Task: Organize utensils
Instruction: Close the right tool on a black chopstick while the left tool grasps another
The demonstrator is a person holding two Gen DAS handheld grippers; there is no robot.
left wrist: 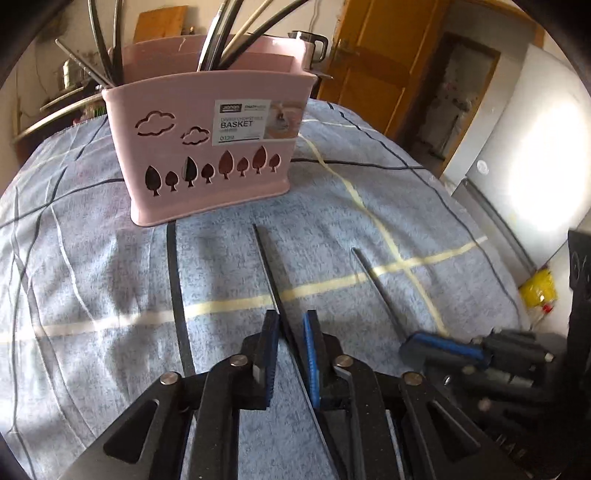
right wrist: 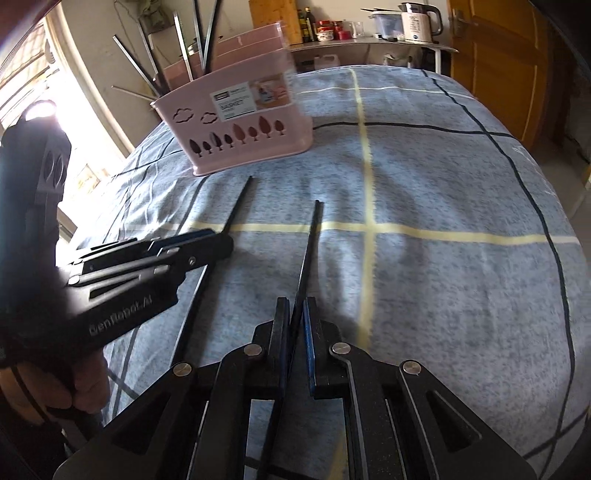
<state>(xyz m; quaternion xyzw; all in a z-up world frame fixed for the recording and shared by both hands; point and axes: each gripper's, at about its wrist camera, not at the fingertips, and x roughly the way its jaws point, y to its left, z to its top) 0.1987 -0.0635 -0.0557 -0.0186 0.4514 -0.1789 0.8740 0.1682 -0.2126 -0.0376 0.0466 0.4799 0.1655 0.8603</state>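
A pink utensil basket (left wrist: 207, 147) (right wrist: 243, 133) stands on the blue checked cloth (left wrist: 110, 258) with several long dark and metal sticks in it. My left gripper (left wrist: 291, 317) is shut on a black chopstick (left wrist: 267, 266) whose tip points at the basket. My right gripper (right wrist: 295, 306) is shut on a second black chopstick (right wrist: 308, 251), aimed just right of the basket. In the left wrist view the right gripper (left wrist: 410, 347) and its chopstick (left wrist: 376, 284) sit at the lower right. The right wrist view has the left gripper (right wrist: 225, 240) and its chopstick (right wrist: 240, 203) at the left.
A hand (right wrist: 85, 391) grips the left tool's handle. Behind the table a shelf carries a kettle (right wrist: 417, 22), bottles and jars. An orange wooden door (left wrist: 369, 55) is at the back right. A yellow packet (left wrist: 537, 291) lies beyond the table's right edge.
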